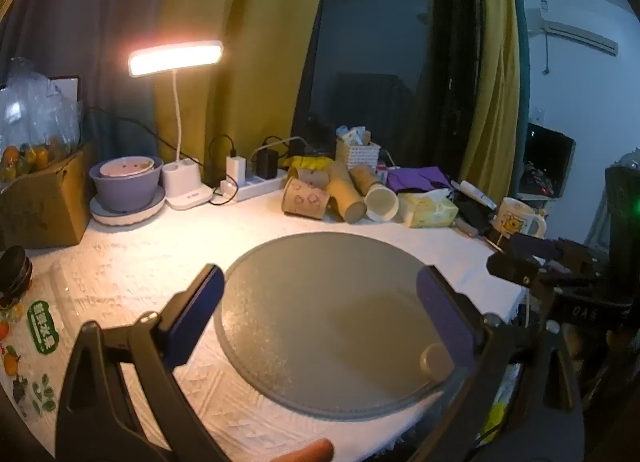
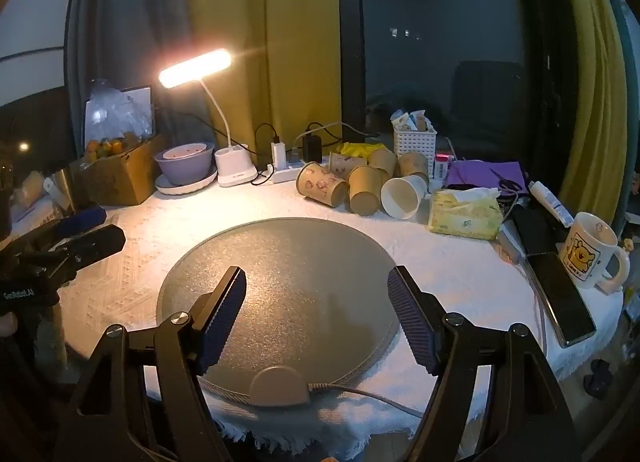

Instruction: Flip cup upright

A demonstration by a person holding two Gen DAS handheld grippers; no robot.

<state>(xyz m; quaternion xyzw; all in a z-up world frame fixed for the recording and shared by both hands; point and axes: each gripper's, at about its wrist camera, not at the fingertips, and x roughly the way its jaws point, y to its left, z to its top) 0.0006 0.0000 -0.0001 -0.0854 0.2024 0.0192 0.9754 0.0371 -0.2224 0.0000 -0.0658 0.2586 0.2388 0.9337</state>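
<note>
Left wrist view: left gripper (image 1: 320, 306) is seen spread wide and empty over the round mat (image 1: 304, 302), paper cups (image 1: 340, 193) lying tipped well ahead; right wrist view: right gripper (image 2: 316, 314) likewise open, the white-mouthed cup (image 2: 402, 191) on its side beyond the mat, mouth toward it, judged nearer.
</note>
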